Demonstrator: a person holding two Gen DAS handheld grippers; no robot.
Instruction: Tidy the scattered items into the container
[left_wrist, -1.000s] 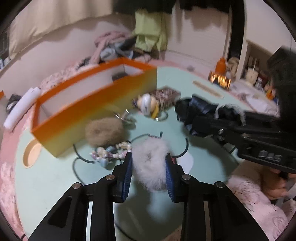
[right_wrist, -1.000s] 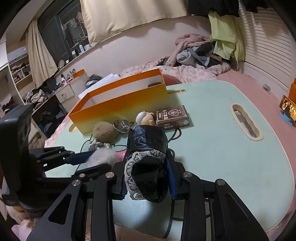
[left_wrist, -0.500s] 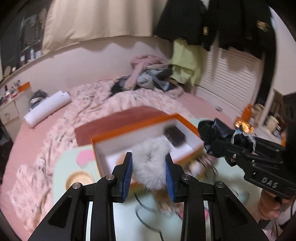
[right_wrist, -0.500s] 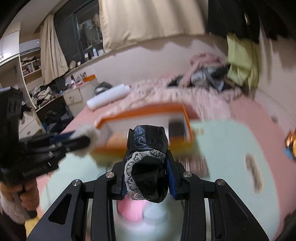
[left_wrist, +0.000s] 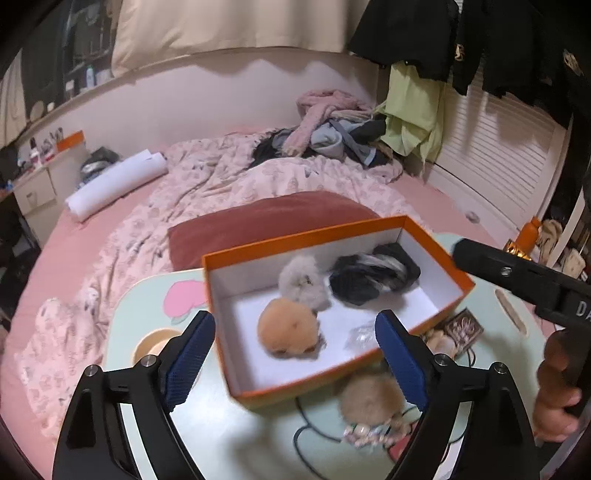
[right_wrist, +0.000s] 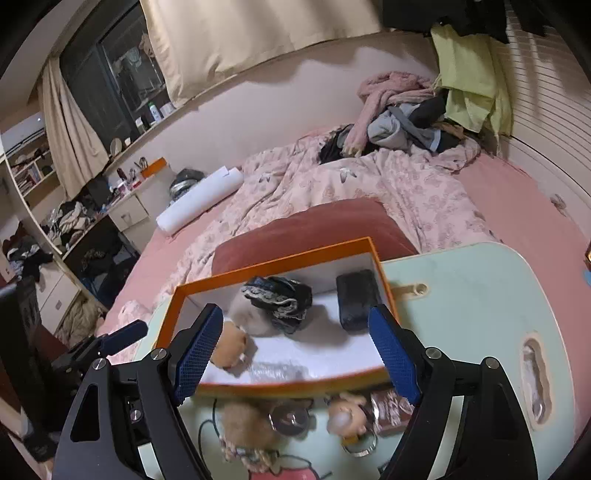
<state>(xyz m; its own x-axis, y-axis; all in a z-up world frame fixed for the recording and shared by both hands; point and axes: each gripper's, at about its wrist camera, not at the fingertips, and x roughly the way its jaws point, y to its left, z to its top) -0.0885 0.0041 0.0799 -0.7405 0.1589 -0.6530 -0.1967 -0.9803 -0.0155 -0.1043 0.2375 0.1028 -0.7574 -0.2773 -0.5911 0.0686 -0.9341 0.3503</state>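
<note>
An orange box (left_wrist: 236, 395) with a white inside stands on the pale green table (left_wrist: 155, 302); it also shows in the right wrist view (right_wrist: 384, 280). Inside lie a white fluffy scrunchie (left_wrist: 303, 282), a black lace-trimmed cloth (left_wrist: 373, 275) (right_wrist: 280, 299), a tan pompom (left_wrist: 288, 328) and a black case (right_wrist: 356, 299). My left gripper (left_wrist: 293, 360) is open and empty above the box. My right gripper (right_wrist: 295, 354) is open and empty above the box too.
On the table in front of the box lie a brown pompom (left_wrist: 371, 400), a bead bracelet (left_wrist: 373, 430), a card box (left_wrist: 461, 328), a small doll (right_wrist: 345, 415) and a black cable (left_wrist: 314, 432). A pink bed (left_wrist: 236, 173) lies behind the table.
Both grippers rose over the box and opened. The white scrunchie left my left gripper and the black lace cloth left my right gripper; both now lie in the box.
</note>
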